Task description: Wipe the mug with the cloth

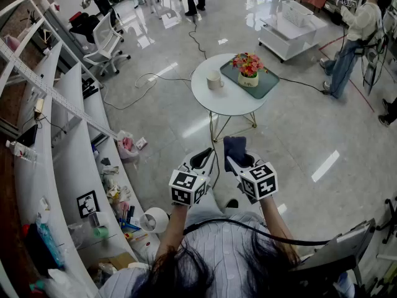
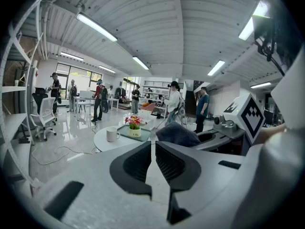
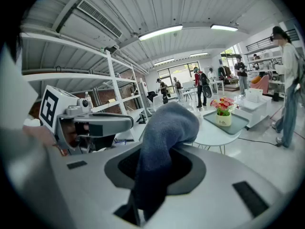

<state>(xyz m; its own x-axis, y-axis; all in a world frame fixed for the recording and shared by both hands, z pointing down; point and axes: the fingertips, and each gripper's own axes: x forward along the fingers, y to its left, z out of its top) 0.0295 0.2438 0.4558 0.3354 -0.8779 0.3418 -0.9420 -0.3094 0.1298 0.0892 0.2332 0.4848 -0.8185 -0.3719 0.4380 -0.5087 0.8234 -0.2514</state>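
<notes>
A white mug (image 1: 214, 80) stands on the left part of a round white table (image 1: 214, 101), well ahead of both grippers; the left gripper view shows the mug (image 2: 112, 134) far off. My right gripper (image 1: 236, 158) is shut on a dark blue cloth (image 1: 234, 147), which bulges up between its jaws and droops over them (image 3: 159, 147). My left gripper (image 1: 203, 161) is shut with nothing in it; its jaws meet in the left gripper view (image 2: 151, 163). Both grippers are held side by side in front of the person's chest, short of the table.
A green tray (image 1: 268, 84) with a pot of red and pink flowers (image 1: 248, 71) sits on the table's right half. White curved shelving (image 1: 68, 166) with clutter runs along the left. Cables (image 1: 155, 79) lie on the glossy floor. People stand at the far back and right (image 1: 350, 42).
</notes>
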